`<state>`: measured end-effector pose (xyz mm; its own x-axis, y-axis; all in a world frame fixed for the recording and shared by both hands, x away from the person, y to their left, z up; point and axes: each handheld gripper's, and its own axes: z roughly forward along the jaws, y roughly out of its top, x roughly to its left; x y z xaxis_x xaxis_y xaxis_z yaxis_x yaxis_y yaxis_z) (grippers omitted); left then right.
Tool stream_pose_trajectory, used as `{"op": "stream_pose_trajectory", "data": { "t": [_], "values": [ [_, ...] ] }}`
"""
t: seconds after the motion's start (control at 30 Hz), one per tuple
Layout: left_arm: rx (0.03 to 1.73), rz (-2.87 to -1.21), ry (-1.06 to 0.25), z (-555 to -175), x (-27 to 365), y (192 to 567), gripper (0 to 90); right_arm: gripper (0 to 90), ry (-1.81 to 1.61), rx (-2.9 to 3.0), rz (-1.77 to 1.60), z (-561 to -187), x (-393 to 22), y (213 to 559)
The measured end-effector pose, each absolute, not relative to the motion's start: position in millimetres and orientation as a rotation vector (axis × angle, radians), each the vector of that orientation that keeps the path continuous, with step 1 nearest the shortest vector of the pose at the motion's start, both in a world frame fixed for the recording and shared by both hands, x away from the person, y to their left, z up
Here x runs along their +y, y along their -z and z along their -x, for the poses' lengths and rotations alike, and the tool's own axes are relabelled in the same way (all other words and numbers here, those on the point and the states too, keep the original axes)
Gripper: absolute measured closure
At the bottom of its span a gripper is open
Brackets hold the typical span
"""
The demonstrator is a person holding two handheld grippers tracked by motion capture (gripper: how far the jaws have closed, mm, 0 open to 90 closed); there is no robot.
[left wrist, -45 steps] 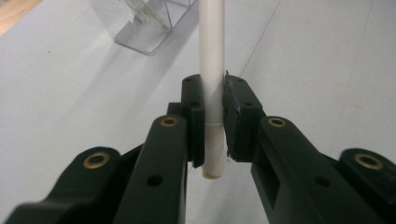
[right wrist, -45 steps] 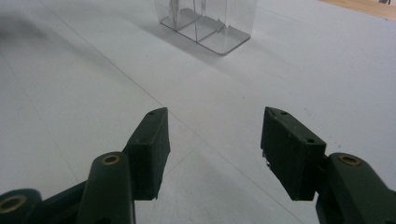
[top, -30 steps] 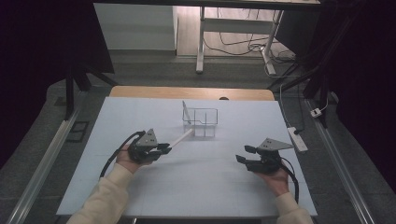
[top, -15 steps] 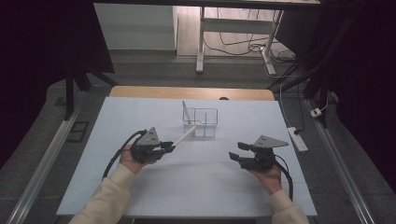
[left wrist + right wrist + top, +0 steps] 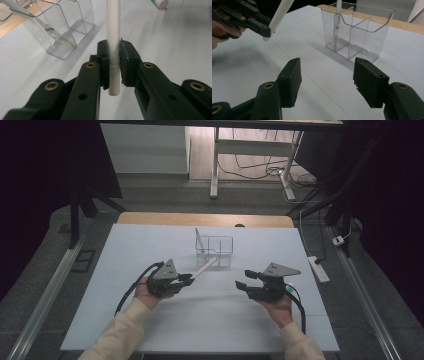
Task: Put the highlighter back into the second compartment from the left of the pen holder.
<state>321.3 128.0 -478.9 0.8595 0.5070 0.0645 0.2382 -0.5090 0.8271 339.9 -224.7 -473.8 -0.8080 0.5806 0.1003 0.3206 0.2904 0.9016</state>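
Note:
My left gripper (image 5: 189, 279) is shut on a white rod (image 5: 204, 268) that points from its jaws toward the clear box (image 5: 215, 247). In the left gripper view the pads (image 5: 105, 53) press the rod (image 5: 113, 30) near its lower end, and the compartmented clear box (image 5: 62, 27) stands to the left. A thin pale stick (image 5: 199, 240) leans in the box's left compartment. My right gripper (image 5: 244, 281) hovers to the right, open, nothing between its jaws. The right gripper view (image 5: 327, 75) faces the box (image 5: 359, 30), the left gripper (image 5: 265, 32) and the rod (image 5: 279, 15).
A white sheet (image 5: 150, 245) covers the table, with a wooden edge (image 5: 200, 218) at the far side. A white power strip (image 5: 319, 269) lies off the right edge. A white cylinder with a green band (image 5: 160, 3) lies on the sheet.
My right gripper has moved left toward the middle of the table and slightly up. The left gripper and the rod have stayed where they were.

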Motion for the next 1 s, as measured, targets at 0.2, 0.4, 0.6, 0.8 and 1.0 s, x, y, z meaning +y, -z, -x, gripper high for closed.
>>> {"op": "stream_pose_trajectory", "data": {
  "t": [0.2,0.4,0.6,0.8,1.0],
  "values": [
    [0.540,-2.119,-0.374,-321,122,481,79.1,39.2,-1.538,2.333,-0.799,-340,-214,473],
    [0.518,-2.131,-0.374,-319,111,484,79.1,39.2,-1.576,2.338,-0.803,-339,-208,472],
    [0.494,-2.152,-0.374,-317,102,486,79.1,39.6,-1.593,2.327,-0.808,-337,-203,467],
    [0.486,-2.153,-0.372,-316,96,487,79.1,39.7,-1.591,2.340,-0.810,-338,-198,470],
    [0.466,-2.156,-0.373,-316,89,489,79.1,40.5,-1.593,2.339,-0.810,-338,-195,471]
  ]
}}
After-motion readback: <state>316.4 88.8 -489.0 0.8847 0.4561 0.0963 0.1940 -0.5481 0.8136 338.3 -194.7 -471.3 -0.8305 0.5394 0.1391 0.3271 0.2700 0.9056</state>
